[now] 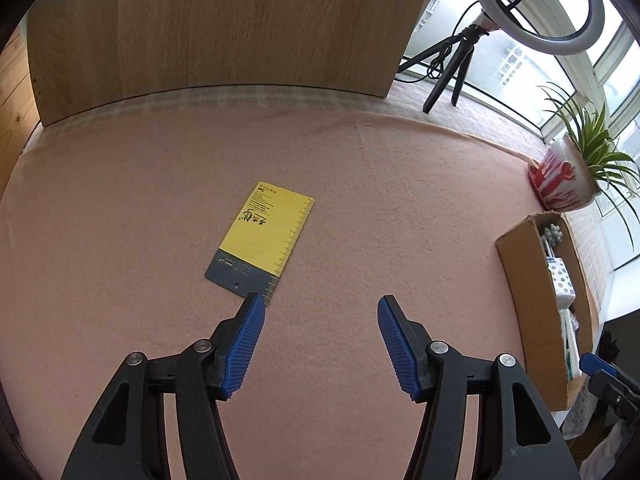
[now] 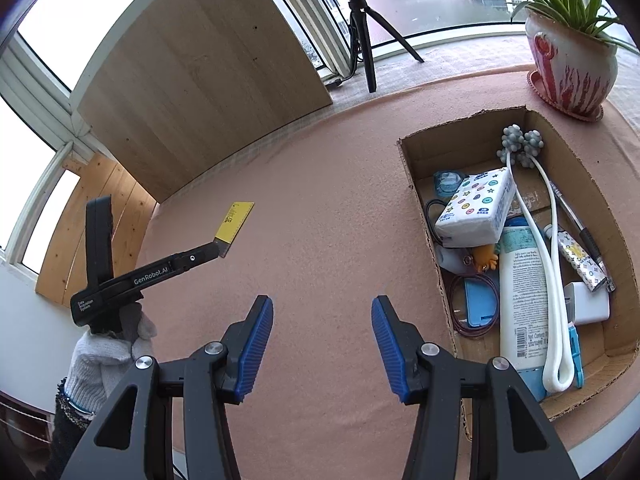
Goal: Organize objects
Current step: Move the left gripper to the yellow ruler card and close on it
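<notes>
While the left gripper [image 1: 322,304] hangs tilted down over the pink felt-covered table [image 1: 120,208], its blue ribbed fingers [image 1: 246,344] are spread apart with nothing between them, and only bare felt shows in the gap. Just ahead of the left finger's tip lies the flat yellow card with a grey band and ruler markings along one edge [image 1: 266,232], face up on the felt; from the right wrist view the tip looks right at the card's [image 2: 235,223] grey end, though whether it touches cannot be told. A hand in a white knitted glove [image 2: 106,354] grips that tool's black handle.

Over on the other side, the right gripper [image 2: 322,308] is released too, jaws parted and empty above the felt. Beside it sits the open brown cardboard box [image 2: 416,152], already packed: a white tissue pack printed with coloured dots [image 2: 476,208], a tall white bottle with a pale blue label [image 2: 520,276], a white looped massager with grey knobbly heads [image 2: 520,148], a white rectangular power bank [image 2: 588,304]. Beyond the box stands a red-and-white ceramic pot holding a green spider plant [image 2: 568,68], and a light wooden panel [image 2: 208,80] rises at the table's far edge.
</notes>
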The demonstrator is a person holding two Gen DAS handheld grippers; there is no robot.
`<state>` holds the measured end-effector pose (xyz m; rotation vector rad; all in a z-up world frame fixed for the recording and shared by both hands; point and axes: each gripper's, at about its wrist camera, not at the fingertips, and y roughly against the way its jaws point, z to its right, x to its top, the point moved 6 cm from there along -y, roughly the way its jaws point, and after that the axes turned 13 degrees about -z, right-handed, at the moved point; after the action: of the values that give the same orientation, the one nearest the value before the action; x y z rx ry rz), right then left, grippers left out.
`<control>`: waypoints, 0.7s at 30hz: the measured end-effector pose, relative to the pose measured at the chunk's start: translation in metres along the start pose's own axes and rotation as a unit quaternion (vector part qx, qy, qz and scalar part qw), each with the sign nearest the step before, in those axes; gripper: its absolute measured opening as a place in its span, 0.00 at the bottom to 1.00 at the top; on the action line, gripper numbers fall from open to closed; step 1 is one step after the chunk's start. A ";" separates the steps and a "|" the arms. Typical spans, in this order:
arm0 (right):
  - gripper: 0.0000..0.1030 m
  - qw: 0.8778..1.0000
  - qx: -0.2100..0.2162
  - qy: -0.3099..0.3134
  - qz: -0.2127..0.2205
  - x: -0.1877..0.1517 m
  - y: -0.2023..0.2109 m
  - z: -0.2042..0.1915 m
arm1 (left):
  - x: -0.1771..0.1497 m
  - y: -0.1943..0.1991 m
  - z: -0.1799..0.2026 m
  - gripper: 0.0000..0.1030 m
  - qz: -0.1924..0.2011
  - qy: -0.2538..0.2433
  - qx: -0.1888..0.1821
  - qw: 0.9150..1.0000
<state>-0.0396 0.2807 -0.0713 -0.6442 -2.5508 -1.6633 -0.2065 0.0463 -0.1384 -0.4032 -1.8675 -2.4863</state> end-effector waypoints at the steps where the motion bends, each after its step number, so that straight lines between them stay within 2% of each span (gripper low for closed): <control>1: 0.46 1.000 -0.001 -0.003 0.000 -0.001 0.000 0.001 | 0.005 -0.003 -0.002 0.61 -0.001 0.001 0.002 1.000; 8: 0.46 1.000 -0.007 -0.022 0.009 -0.010 0.008 0.011 | 0.036 -0.025 -0.014 0.61 -0.010 0.005 0.012 1.000; 17: 0.46 0.998 -0.012 -0.058 0.012 -0.019 0.013 0.033 | 0.061 -0.053 -0.016 0.65 -0.036 -0.022 0.065 0.997; 21: 0.46 0.998 -0.014 -0.064 0.013 -0.021 0.015 0.039 | 0.066 -0.061 -0.016 0.67 -0.045 -0.032 0.074 0.996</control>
<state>-0.0077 0.3134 -0.0795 -0.8075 -2.5975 -1.7053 -0.2833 0.0585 -0.1862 -0.4085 -2.1226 -2.3935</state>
